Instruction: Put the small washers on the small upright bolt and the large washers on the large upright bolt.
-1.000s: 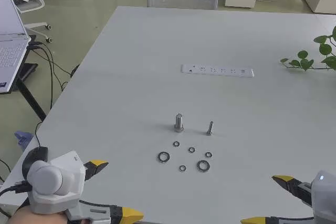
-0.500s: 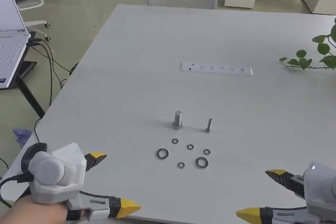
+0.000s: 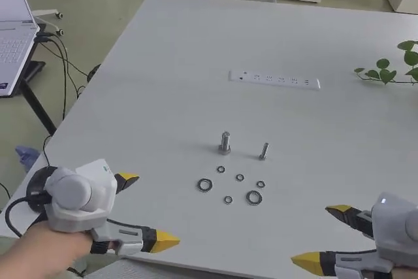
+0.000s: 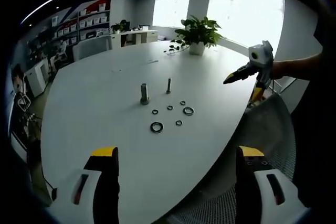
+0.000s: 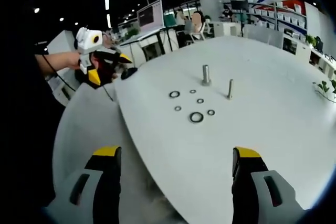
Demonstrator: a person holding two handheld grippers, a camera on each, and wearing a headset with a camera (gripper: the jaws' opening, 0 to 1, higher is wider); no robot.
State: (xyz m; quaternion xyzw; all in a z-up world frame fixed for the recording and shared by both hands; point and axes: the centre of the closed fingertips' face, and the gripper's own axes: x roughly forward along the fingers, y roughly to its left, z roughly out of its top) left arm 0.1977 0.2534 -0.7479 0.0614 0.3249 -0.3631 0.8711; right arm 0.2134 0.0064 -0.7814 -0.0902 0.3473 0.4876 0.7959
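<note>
The large upright bolt point(image 3: 225, 142) and the small upright bolt point(image 3: 264, 151) stand mid-table. In front of them lie two large washers point(image 3: 205, 185) point(image 3: 254, 197) and several small washers point(image 3: 240, 177). My left gripper point(image 3: 145, 210) hovers open at the near left table edge, holding nothing. Open and empty as well, my right gripper point(image 3: 326, 236) is at the near right edge. The left gripper view shows the bolts point(image 4: 144, 93) and washers point(image 4: 156, 127) ahead of its spread jaws. The right gripper view shows the bolts point(image 5: 206, 75) and washers point(image 5: 196, 117) likewise.
A white power strip point(image 3: 274, 80) lies farther back on the white table point(image 3: 170, 83). A plant point(image 3: 390, 68) reaches in at the right edge. A laptop point(image 3: 13, 31) and cables point(image 3: 62, 63) sit off the table's left side.
The head camera has tilted, shifting the scene. Both grippers have risen slightly into view near the table's front edge; both remain open. Bolts and washers have not moved.
</note>
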